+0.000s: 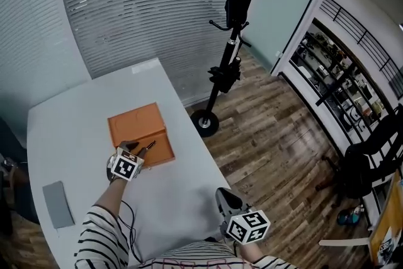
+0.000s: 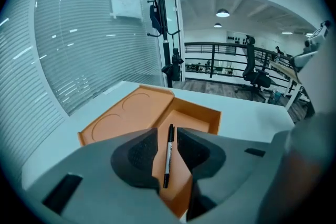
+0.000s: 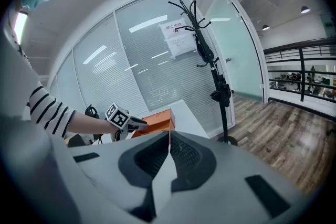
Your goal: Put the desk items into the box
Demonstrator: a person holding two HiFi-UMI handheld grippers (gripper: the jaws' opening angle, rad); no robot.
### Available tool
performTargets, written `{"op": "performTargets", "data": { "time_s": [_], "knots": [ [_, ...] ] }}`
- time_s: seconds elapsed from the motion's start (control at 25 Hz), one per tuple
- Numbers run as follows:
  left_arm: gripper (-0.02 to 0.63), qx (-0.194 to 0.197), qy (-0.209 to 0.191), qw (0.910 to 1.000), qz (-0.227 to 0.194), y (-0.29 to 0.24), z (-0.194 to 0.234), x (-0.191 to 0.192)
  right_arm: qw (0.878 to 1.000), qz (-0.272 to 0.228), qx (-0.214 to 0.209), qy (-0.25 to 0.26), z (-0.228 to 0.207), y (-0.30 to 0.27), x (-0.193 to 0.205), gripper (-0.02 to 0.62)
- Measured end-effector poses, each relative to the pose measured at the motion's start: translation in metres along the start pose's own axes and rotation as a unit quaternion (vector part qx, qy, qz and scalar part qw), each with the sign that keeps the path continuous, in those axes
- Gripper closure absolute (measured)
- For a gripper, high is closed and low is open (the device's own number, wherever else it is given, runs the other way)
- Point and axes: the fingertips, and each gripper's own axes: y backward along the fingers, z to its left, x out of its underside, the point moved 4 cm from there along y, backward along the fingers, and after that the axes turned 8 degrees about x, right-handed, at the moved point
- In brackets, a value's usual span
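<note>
An orange box (image 1: 157,149) lies open on the white desk (image 1: 75,116), its flat lid (image 1: 133,122) hinged on the far side. My left gripper (image 1: 142,149) hovers over the box's near edge, shut on a black and white pen (image 1: 150,147). In the left gripper view the pen (image 2: 168,157) stands between the jaws above the box's tray (image 2: 198,115). My right gripper (image 1: 225,196) is at the desk's near right edge, shut and empty, with its fingertips meeting (image 3: 168,136). From there the left gripper (image 3: 128,123) and the box (image 3: 158,120) show to the left.
A flat grey item (image 1: 58,203) lies near the desk's left edge. A black coat stand (image 1: 232,41) rises from the wooden floor just past the desk's right side. Blinds on a glass wall run behind the desk. An office chair (image 1: 365,167) is at the far right.
</note>
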Motion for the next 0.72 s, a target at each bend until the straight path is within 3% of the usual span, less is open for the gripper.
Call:
{"op": "performTargets", "data": {
  "time_s": [0.4,0.72],
  "knots": [
    [0.509,-0.008,-0.01,0.9967,-0.08,0.059,-0.016,-0.009,1.0,-0.009,-0.005,0.009,0.025,0.011,0.006,0.568],
    [0.549,0.008,-0.03,0.99,-0.138,0.105,-0.044,-0.007,1.0,-0.023,-0.013,0.015,0.056,0.018,0.012,0.568]
  ]
}}
